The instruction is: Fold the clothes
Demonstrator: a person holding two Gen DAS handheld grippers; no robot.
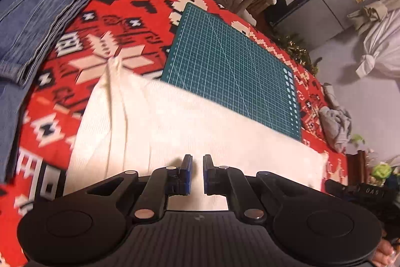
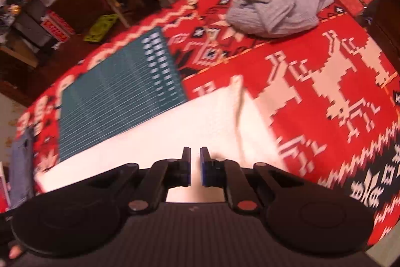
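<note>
Left hand-held gripper (image 1: 197, 173) above white garment (image 1: 175, 121), jaws slightly parted.

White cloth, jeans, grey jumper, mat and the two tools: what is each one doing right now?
White cloth: spread flat, partly covering the mat.
Jeans: folded.
Grey jumper: crumpled heap.
Green mat: lying flat.
Left tool: slightly open, empty.
Right tool: slightly open, empty.
</note>
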